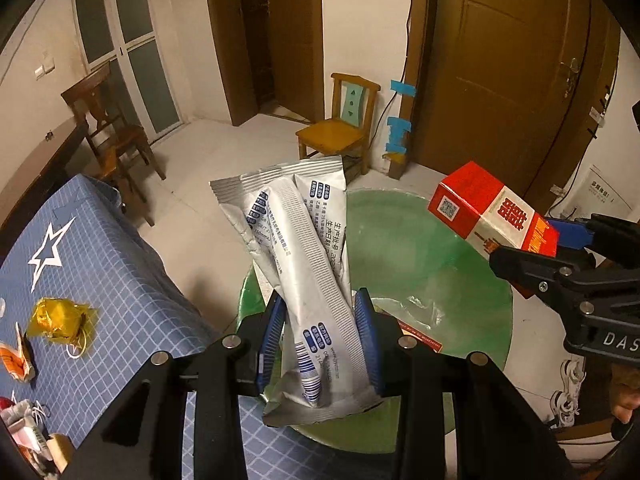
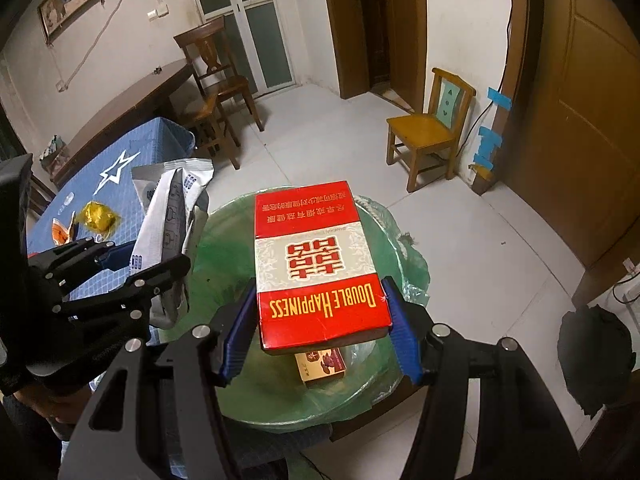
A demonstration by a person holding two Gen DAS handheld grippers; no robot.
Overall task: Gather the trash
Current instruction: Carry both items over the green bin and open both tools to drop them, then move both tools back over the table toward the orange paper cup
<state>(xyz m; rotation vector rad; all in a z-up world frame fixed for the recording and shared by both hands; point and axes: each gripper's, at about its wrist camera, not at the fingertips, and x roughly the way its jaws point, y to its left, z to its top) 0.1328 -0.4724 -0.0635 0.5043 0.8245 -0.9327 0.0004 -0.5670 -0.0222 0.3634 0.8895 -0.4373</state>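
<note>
My left gripper (image 1: 320, 336) is shut on a silver foil wrapper with blue print (image 1: 304, 260) and holds it upright over the near rim of a bin lined with a green bag (image 1: 420, 256). My right gripper (image 2: 320, 332) is shut on a red and white Double Happiness carton (image 2: 316, 264) and holds it flat above the same bin (image 2: 224, 248). The carton (image 1: 492, 212) and right gripper (image 1: 532, 256) show at the right of the left wrist view. The wrapper (image 2: 168, 216) and left gripper (image 2: 136, 264) show at the left of the right wrist view. A small orange box (image 2: 324, 364) lies inside the bin.
A table with a blue checked cloth (image 1: 100, 264) stands left of the bin and bears a crumpled yellow wrapper (image 1: 60, 316), an orange wrapper (image 1: 16, 360) and more scraps (image 1: 24, 420). A small yellow chair (image 2: 428, 128) and dark wooden chairs (image 2: 216, 80) stand beyond on the tiled floor.
</note>
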